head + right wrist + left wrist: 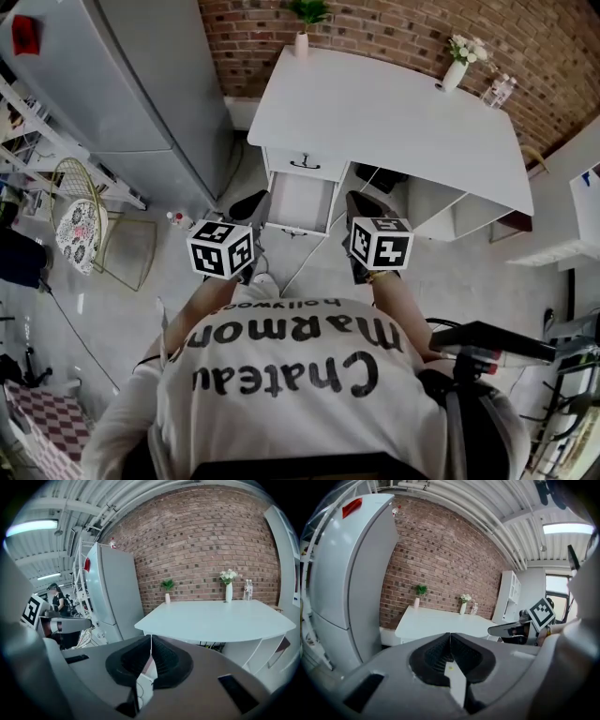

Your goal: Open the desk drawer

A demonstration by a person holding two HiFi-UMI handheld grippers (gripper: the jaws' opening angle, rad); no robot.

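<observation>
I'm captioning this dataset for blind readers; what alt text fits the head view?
Seen from above, a white desk against a brick wall has its lower drawer pulled open. The person standing before it holds the left gripper and right gripper near the drawer's front corners.

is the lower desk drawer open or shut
Open: the lower drawer juts out from the desk, its inside showing in the head view.
</observation>
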